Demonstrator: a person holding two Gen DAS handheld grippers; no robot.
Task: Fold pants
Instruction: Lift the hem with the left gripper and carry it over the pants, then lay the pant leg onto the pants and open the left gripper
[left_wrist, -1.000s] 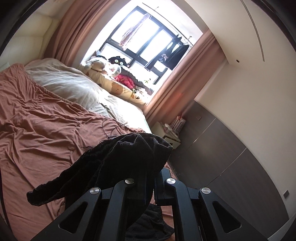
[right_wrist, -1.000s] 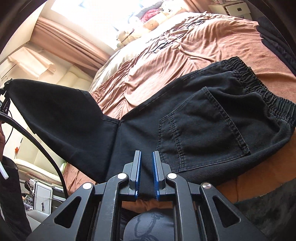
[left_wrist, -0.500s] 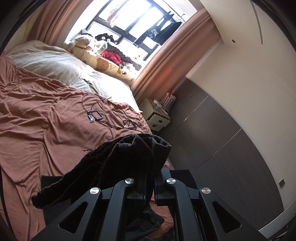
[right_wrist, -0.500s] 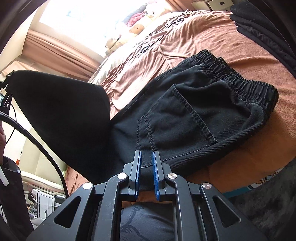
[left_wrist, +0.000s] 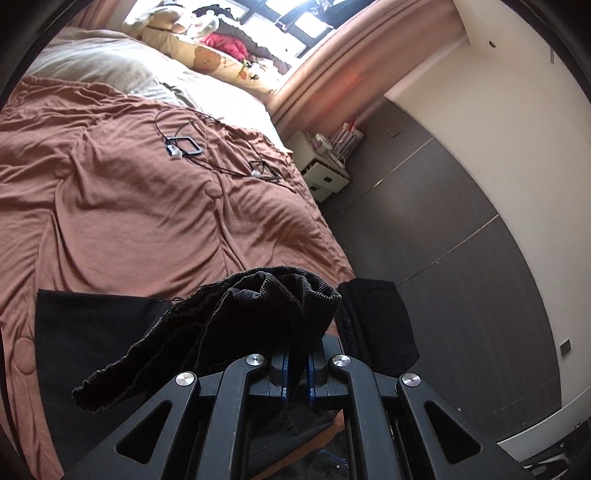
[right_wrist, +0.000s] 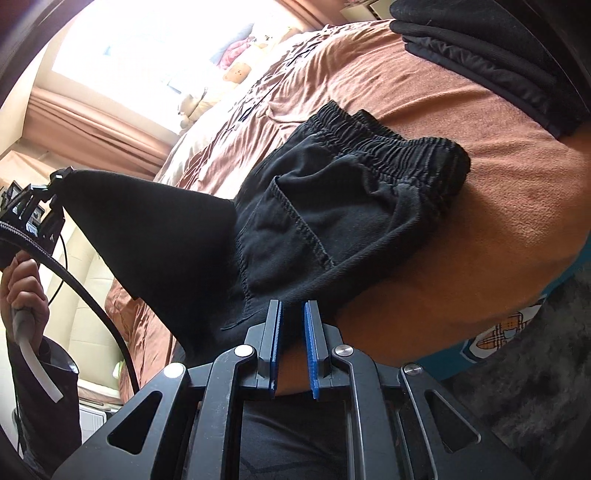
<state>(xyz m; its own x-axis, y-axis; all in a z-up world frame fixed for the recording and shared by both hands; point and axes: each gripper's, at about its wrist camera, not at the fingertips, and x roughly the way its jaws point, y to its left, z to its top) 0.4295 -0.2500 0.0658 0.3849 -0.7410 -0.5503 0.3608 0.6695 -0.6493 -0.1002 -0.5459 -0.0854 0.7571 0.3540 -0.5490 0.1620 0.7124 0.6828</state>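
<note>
Your left hand-held gripper (left_wrist: 297, 363) is clamped on a bunched hem of the black pants (right_wrist: 354, 206), the fabric spilling toward 9 o'clock over the brown bedspread (left_wrist: 147, 214). Your right hand-held gripper (right_wrist: 292, 345) pinches the pants' near edge between narrow jaws; the elastic waistband lies on the bed at 1 o'clock, one leg lifted toward 9 o'clock. Folded dark clothes (right_wrist: 491, 55) sit at 2 o'clock.

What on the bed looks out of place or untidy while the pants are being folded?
Thin black cables with small white plugs lie loose on the brown bedspread, beyond the black pants. The bedspread is wrinkled. Nothing looks spilled or damaged.
</note>
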